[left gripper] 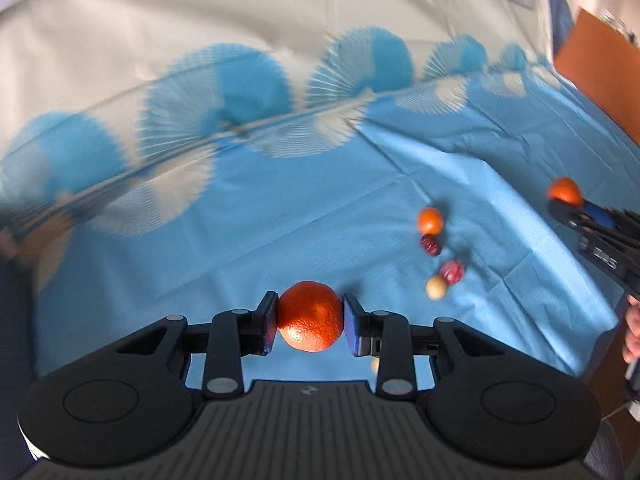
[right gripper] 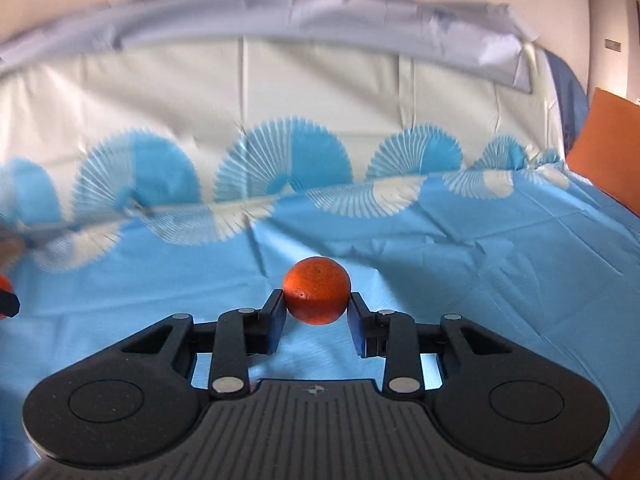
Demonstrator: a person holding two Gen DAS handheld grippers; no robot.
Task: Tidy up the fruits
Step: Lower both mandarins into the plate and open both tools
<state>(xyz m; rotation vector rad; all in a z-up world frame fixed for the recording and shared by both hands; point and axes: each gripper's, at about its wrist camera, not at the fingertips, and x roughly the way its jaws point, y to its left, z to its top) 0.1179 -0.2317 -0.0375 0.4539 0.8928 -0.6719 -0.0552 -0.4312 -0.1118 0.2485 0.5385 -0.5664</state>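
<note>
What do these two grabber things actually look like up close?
Both look alike. The left gripper and right gripper are matte black plastic: a ribbed centre plate with a small round emblem, a rounded lobe with a circular recess on each side, and jointed link bars with silver pivot pins. The fingers have blue pads. At the frame edge, a bare hand shows.

On the table's cloth, four small fruits cluster to the right: a small orange farthest back, a red fruit just before it, then another red fruit touching a pale round fruit. A board stands at the far right edge.
</note>
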